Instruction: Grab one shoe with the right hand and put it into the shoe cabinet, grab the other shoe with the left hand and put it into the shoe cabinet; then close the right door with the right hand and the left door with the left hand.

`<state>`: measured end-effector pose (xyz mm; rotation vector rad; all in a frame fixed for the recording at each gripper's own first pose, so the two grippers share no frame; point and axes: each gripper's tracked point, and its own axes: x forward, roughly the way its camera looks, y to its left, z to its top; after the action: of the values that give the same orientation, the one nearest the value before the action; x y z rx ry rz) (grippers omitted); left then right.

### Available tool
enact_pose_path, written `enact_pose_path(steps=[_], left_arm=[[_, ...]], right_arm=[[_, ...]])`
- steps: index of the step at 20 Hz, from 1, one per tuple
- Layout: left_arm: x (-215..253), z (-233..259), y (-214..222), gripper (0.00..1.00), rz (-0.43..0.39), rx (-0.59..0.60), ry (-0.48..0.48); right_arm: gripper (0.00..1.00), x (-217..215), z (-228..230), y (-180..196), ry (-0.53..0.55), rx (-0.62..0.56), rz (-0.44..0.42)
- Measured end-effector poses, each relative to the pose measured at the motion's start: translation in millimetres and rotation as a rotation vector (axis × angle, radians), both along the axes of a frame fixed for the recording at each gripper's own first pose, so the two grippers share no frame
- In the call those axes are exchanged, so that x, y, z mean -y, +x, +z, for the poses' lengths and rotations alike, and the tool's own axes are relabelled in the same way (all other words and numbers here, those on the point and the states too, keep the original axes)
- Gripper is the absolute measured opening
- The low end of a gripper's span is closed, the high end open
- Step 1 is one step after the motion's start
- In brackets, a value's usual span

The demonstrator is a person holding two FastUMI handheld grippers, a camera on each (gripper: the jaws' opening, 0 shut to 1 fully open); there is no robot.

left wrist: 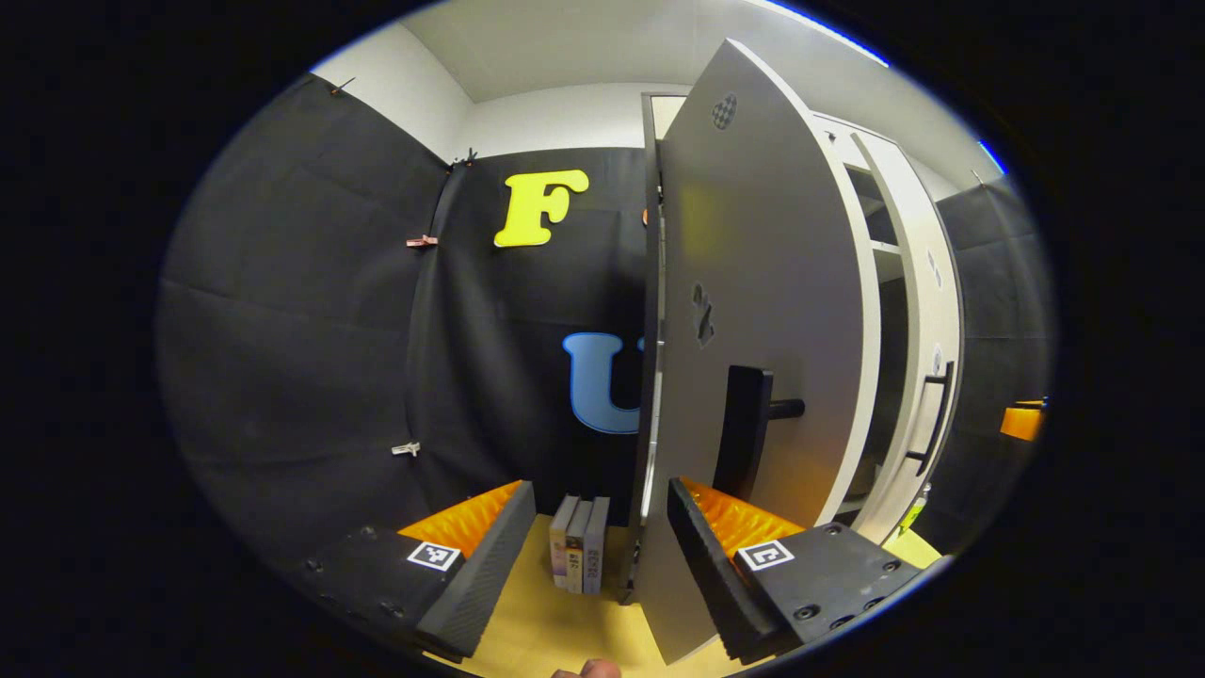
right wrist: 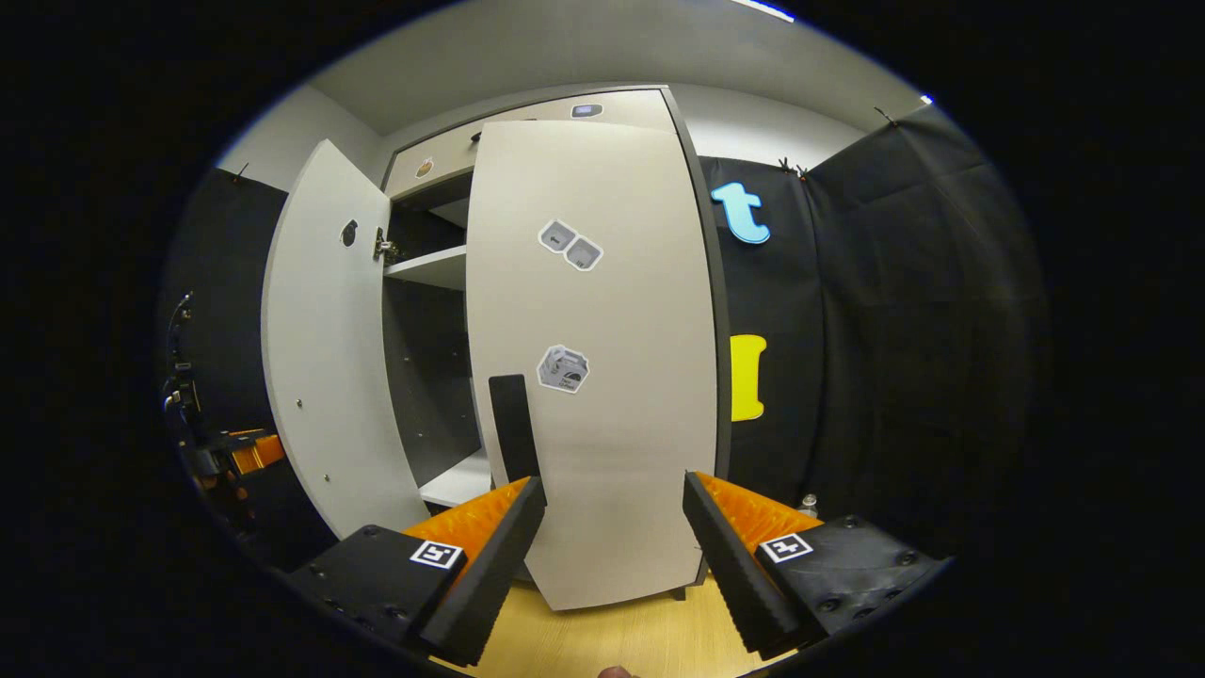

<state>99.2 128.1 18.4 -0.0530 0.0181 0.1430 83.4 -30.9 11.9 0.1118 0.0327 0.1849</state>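
The shoe cabinet's left door (left wrist: 763, 282) stands open and I see it almost edge-on in the left gripper view, its black handle (left wrist: 744, 424) on the outer face. My left gripper (left wrist: 601, 490) is open, and the door's free edge lies between its fingers, close to the right one. In the right gripper view the right door (right wrist: 602, 377) is swung nearly flat across the cabinet, with its dark handle (right wrist: 513, 424) at its left edge. My right gripper (right wrist: 614, 480) is open in front of that door's lower part. The cabinet's interior (right wrist: 428, 377) shows dark between the doors.
Three books (left wrist: 579, 556) stand upright on the wooden floor (left wrist: 555, 621) beside the cabinet. The right door (left wrist: 913, 311) and the right gripper (left wrist: 1021, 421) show farther off. The left door (right wrist: 320, 358) and left gripper (right wrist: 235, 452) show at the far left. Black cloth walls surround the booth.
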Motion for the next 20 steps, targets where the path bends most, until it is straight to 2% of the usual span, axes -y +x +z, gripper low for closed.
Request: enact_pose_path(steps=[2,3,4,7,9,13,15,16,20], left_arm=[[23,1,7,0.92,-0.046,-0.002,0.004],[38,1,12,0.89,-0.078,0.0,0.001],[54,2,18,0.92,-0.111,0.003,-0.004],[98,1,33,0.92,-0.2,-0.002,-0.012],[120,-1,38,0.93,-0.235,-0.012,-0.006],[140,1,35,0.91,-0.248,-0.008,0.016],[142,0,30,0.95,-0.257,-0.009,0.004],[144,1,27,0.92,-0.26,-0.01,-0.003],[140,12,13,0.95,-0.249,0.007,0.002]], right_arm=[[0.99,0,-2,0,-0.004,0.0,-0.002],[0.98,-1,-2,0,-0.009,0.0,-0.004],[0.98,-1,-2,0,-0.013,-0.001,-0.007],[0.99,0,-3,2,-0.009,-0.005,-0.024],[0.98,2,-3,3,-0.003,-0.006,-0.038],[0.99,9,-5,3,-0.02,-0.011,-0.064],[0.99,12,-3,2,-0.014,-0.008,-0.072],[0.98,11,-3,3,-0.012,-0.008,-0.072],[0.98,6,-1,-1,-0.024,0.002,-0.059]])
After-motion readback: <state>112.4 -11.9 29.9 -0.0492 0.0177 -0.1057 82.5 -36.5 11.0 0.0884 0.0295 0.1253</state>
